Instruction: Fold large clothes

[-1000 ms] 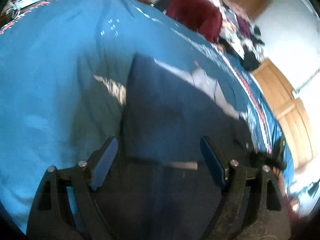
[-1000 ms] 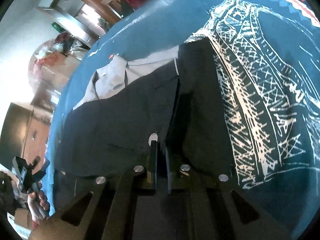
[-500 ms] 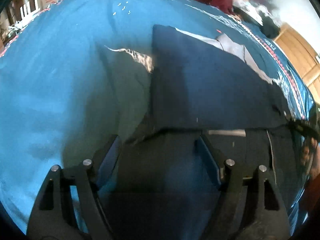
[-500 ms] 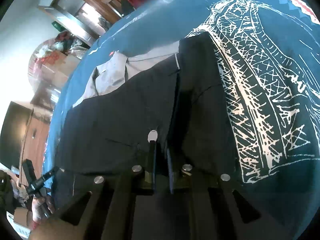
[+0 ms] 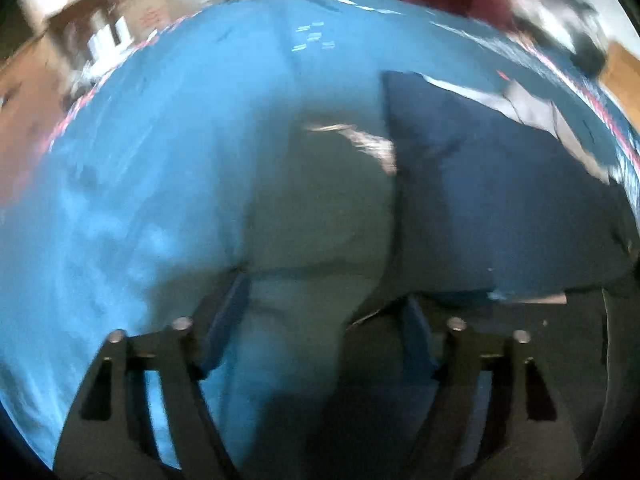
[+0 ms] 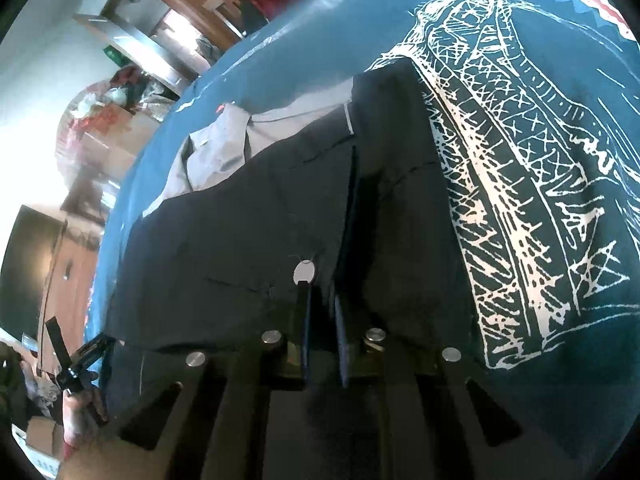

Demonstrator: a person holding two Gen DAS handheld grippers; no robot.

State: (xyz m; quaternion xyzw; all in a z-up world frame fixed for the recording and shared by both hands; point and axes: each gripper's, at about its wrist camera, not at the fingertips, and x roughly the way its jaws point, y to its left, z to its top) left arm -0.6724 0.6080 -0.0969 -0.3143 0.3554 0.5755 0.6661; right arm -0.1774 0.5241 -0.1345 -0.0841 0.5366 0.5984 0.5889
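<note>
On my left wrist view, blurred, the left tongs (image 5: pixel 320 332) are opening wide over the blue cloth (image 5: pixel 168 184) on the desk, nothing pressed between them, the dark garment (image 5: pixel 500 208) just right of them. Only my right view shows the white tower print (image 6: pixel 520 200) and the garment's pale lining (image 6: pixel 224 148). There the right tongs (image 6: pixel 322 320) are pinched on the garment's near edge; its long axis runs across the picture, left to right.

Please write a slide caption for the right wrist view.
Right gripper shut on the dark garment, which lies on a blue printed cloth.
</note>
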